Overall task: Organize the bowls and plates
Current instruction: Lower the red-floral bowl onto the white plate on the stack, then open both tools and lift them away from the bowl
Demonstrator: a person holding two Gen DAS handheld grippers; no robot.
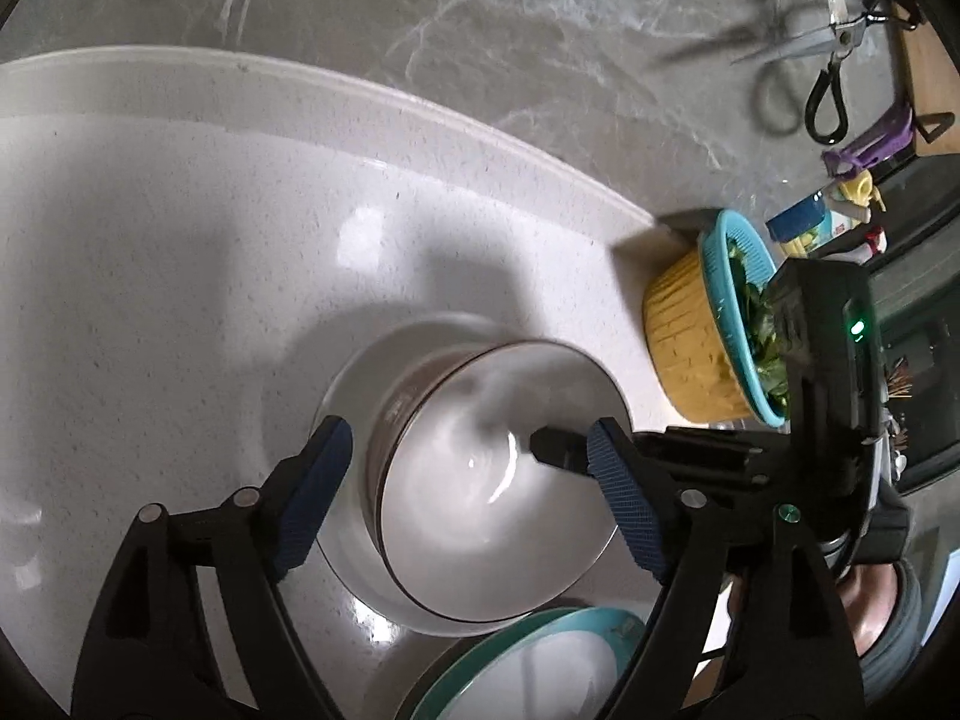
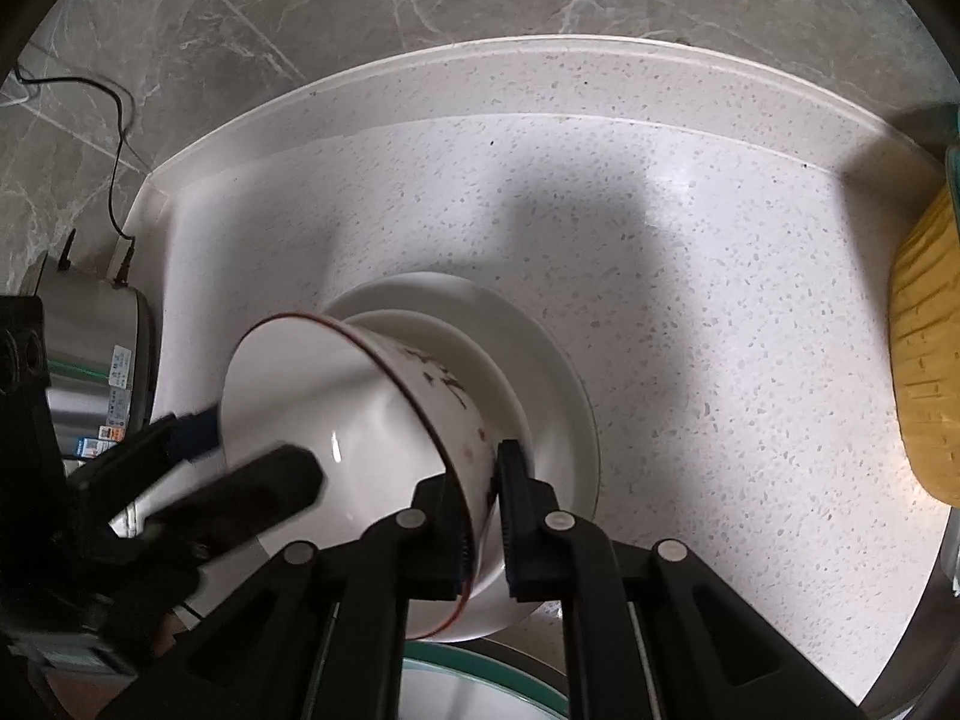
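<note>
The right tongs (image 2: pixel 485 519) are clamped on the near rim of the tilted bowl (image 2: pixel 336 420), which leans into the white plate (image 2: pixel 558 396) on the tabletop (image 2: pixel 720 300), while the left tongs (image 1: pixel 468 498) stand apart, straddling the bowl without touching

wall: grey veined marble (image 2: pixel 336 12) | counter: white speckled stone (image 2: pixel 720 360) | light: hard shadows

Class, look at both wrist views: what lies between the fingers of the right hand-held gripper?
In the right wrist view, the bowl wall and rim sit clamped between the right hand-held gripper fingers.
</note>
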